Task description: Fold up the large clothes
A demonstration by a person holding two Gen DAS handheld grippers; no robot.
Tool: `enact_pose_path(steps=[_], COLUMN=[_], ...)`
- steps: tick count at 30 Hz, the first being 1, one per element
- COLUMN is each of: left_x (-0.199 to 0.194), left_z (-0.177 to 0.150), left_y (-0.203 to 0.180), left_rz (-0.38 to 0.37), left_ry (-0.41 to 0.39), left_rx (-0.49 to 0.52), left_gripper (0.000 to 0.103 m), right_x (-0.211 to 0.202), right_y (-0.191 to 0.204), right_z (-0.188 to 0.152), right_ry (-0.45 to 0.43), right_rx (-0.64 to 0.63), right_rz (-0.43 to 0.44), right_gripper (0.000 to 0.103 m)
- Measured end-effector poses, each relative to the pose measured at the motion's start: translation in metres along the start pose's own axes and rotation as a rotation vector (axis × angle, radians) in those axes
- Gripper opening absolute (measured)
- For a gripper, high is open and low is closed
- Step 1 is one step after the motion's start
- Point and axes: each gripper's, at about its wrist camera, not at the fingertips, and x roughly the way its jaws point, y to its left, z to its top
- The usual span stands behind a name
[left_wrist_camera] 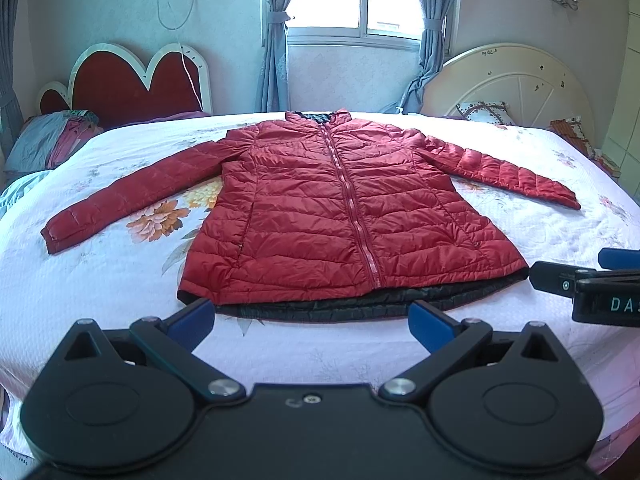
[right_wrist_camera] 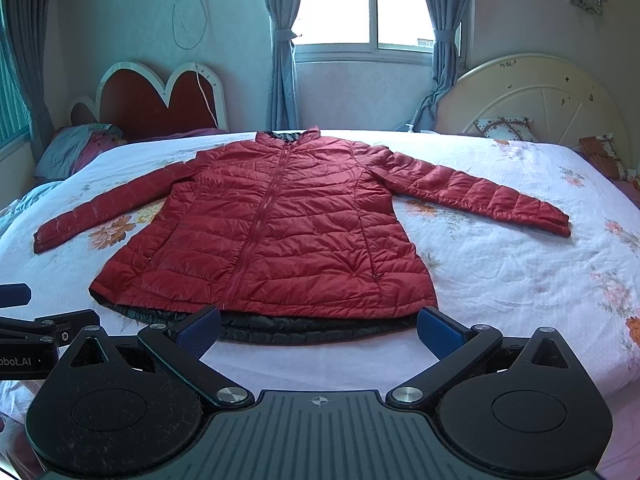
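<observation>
A red quilted jacket (left_wrist_camera: pixel 336 208) lies flat and zipped on the bed, front up, collar toward the window, both sleeves spread out to the sides. A dark lining strip shows along its hem. It also fills the right wrist view (right_wrist_camera: pixel 272 232). My left gripper (left_wrist_camera: pixel 312 320) is open and empty, just short of the hem near its middle. My right gripper (right_wrist_camera: pixel 320 326) is open and empty, also just short of the hem. The right gripper shows at the right edge of the left wrist view (left_wrist_camera: pixel 568 280), beside the jacket's right hem corner.
The bed has a white floral cover (left_wrist_camera: pixel 100 280). A red heart-shaped headboard (left_wrist_camera: pixel 132 80) and a pillow (left_wrist_camera: pixel 48 140) stand at the far left, a cream round headboard (left_wrist_camera: pixel 516 84) at the far right. A curtained window (left_wrist_camera: pixel 352 0) is behind.
</observation>
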Motion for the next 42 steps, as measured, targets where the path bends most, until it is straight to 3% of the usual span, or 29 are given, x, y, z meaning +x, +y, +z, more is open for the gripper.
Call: enact_pose_path(steps=[27,42], left_x=[0.006,0.032], left_z=[0.002,0.017], left_y=[0.001,-0.008], left_rz=[0.007,-0.004], left_ry=[-0.001,0.023], left_rx=[0.005,0.017], left_gripper=[0.103,0.103], right_x=[0.003,0.024], right_y=[-0.006,-0.016], right_z=[0.004,0.018], right_ry=[-0.001,0.012], right_rx=[0.008,0.018], right_rz=[0.000,-0.022], right_gripper=[0.103,0.103])
